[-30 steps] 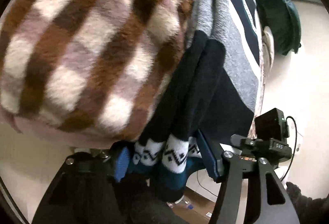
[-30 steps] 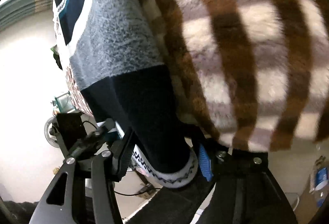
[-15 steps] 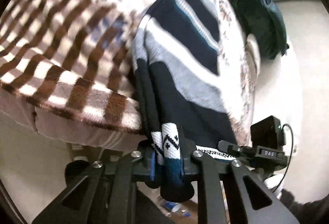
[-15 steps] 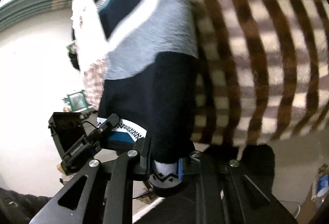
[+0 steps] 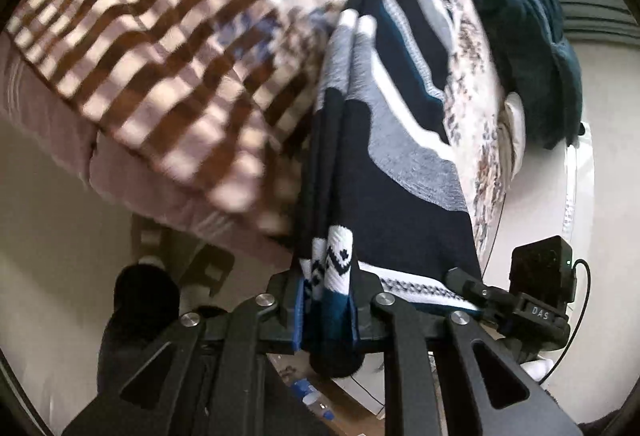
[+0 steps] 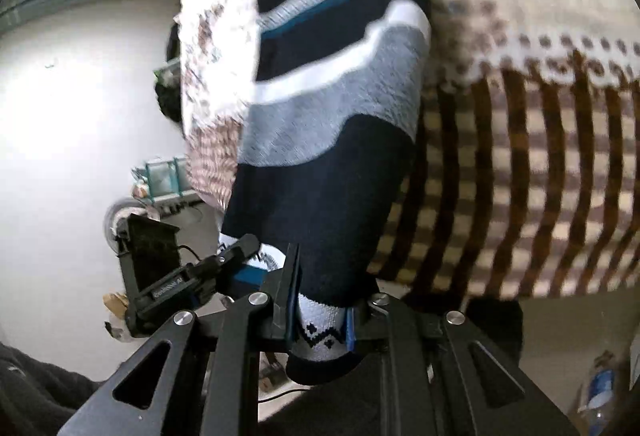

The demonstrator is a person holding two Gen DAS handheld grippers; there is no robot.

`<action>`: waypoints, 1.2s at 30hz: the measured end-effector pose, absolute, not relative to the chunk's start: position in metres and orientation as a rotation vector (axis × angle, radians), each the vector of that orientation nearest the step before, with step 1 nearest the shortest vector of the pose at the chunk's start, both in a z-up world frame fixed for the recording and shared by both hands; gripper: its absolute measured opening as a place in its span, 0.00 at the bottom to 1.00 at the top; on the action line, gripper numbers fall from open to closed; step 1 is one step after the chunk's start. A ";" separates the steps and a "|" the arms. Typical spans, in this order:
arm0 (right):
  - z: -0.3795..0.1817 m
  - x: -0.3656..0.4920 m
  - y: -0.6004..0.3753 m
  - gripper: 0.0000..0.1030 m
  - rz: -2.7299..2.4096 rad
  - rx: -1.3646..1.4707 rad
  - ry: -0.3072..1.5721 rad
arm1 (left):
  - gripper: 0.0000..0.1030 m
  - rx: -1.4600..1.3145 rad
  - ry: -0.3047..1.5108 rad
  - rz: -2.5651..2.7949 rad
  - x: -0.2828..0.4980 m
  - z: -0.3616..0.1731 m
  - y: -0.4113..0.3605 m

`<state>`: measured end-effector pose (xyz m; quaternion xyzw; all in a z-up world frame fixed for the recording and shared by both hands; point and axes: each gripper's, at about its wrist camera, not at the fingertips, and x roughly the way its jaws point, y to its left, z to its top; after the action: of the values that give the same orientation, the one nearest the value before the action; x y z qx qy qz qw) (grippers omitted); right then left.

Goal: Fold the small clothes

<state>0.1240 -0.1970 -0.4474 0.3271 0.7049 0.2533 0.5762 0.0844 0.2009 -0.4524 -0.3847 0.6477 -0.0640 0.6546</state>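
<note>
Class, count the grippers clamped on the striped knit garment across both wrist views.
2: the left gripper pinches one corner of the striped knit garment; the right gripper pinches the other.

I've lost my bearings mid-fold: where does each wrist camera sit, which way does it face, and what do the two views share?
Left wrist: rides the left gripper, looking along its fingers and down at the striped knit garment on the brown checked blanket; its jaws pinch the patterned hem, and the right gripper shows at right.
Right wrist: rides the right gripper, facing the same garment; its jaws clamp the hem, and the left gripper and a dark sleeve show at left.
Shared: garment, blanket, each other's gripper.
</note>
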 end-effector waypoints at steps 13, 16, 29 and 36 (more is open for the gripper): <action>-0.441 0.153 -0.206 0.18 0.587 0.853 1.598 | 0.13 -0.890 1.255 -0.205 0.160 -0.385 0.201; -0.415 0.193 -0.206 0.18 0.596 0.828 1.522 | 0.13 -0.888 1.172 -0.244 0.206 -0.367 0.199; -0.396 0.453 -0.216 0.17 0.408 0.834 1.328 | 0.13 -0.816 1.041 -0.269 0.470 -0.395 0.206; -0.459 0.588 -0.194 0.17 0.314 0.836 1.419 | 0.15 -0.878 1.209 -0.218 0.569 -0.476 0.221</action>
<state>0.5879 -0.1945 -0.4590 0.3709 0.6292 0.1393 0.6686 0.5689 0.2212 -0.4757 -0.3986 0.5486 -0.0989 0.7282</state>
